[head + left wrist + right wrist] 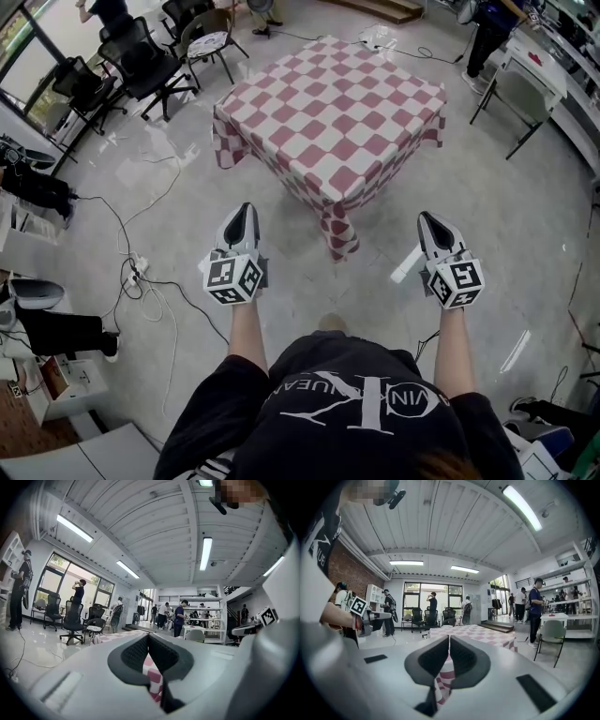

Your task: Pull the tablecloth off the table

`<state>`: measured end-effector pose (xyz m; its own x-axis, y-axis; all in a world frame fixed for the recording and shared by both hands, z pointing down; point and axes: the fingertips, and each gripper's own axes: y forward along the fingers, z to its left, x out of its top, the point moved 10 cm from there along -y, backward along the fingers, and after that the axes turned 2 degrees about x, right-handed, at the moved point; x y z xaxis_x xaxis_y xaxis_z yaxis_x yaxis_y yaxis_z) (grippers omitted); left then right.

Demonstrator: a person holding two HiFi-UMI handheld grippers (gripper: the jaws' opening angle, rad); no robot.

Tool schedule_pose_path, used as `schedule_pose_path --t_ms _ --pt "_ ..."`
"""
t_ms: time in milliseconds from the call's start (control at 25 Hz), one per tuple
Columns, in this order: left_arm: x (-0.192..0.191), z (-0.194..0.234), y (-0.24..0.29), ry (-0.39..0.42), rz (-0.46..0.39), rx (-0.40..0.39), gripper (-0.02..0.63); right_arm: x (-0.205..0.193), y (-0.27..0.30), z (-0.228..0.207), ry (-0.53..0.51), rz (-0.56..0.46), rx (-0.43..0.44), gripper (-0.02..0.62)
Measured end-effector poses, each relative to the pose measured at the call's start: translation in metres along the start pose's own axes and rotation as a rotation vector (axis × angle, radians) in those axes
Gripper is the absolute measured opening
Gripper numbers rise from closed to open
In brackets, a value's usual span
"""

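Note:
A red-and-white checked tablecloth [328, 112] covers a square table, and its near corner [339, 230] hangs down toward me. My left gripper [242, 208] hovers over the floor, left of that corner, shut with nothing in it. Right of the corner is my right gripper [427, 217], also shut and empty. Both point at the table and stop short of the cloth. In the left gripper view the cloth [153, 670] shows through the gap behind the shut left gripper [148, 637]. The right gripper view shows the cloth [480, 632] beyond the closed right gripper [449, 638].
Black office chairs [141, 56] stand at the back left. Cables and a power strip [139, 272] lie on the floor to my left. A white table [536, 75] and a person [487, 28] are at the back right. Several people stand further off.

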<state>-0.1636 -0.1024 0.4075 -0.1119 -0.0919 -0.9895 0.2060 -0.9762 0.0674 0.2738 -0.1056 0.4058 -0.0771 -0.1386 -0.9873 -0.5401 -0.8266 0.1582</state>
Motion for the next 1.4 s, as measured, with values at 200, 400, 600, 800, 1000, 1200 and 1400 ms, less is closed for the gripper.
schedule_pose_path --t_ms 200,400,600,800,1000,1200,1400 --pt "0.001 0.005 0.028 -0.002 0.007 -0.008 0.012 -0.001 0.021 -0.010 0.017 0.015 0.000 0.014" --pt "-0.001 0.011 0.052 0.044 0.004 0.025 0.012 -0.003 0.051 -0.026 0.025 0.033 0.005 0.014" --pt "0.000 0.018 0.096 0.064 0.001 0.052 0.012 0.002 0.106 -0.061 0.012 0.023 0.042 0.014" --pt "-0.005 0.028 0.113 0.058 -0.006 0.083 0.011 0.004 0.143 -0.074 -0.004 0.026 0.085 0.014" --pt "0.000 0.027 0.125 0.046 -0.009 0.120 0.011 0.013 0.167 -0.087 -0.013 0.042 0.120 0.015" --pt "-0.024 0.020 0.114 0.034 0.037 0.133 0.011 -0.008 0.167 -0.080 -0.020 0.100 0.161 0.015" --pt "-0.034 0.016 0.120 0.038 0.057 0.163 0.011 -0.021 0.185 -0.087 -0.019 0.131 0.209 0.015"
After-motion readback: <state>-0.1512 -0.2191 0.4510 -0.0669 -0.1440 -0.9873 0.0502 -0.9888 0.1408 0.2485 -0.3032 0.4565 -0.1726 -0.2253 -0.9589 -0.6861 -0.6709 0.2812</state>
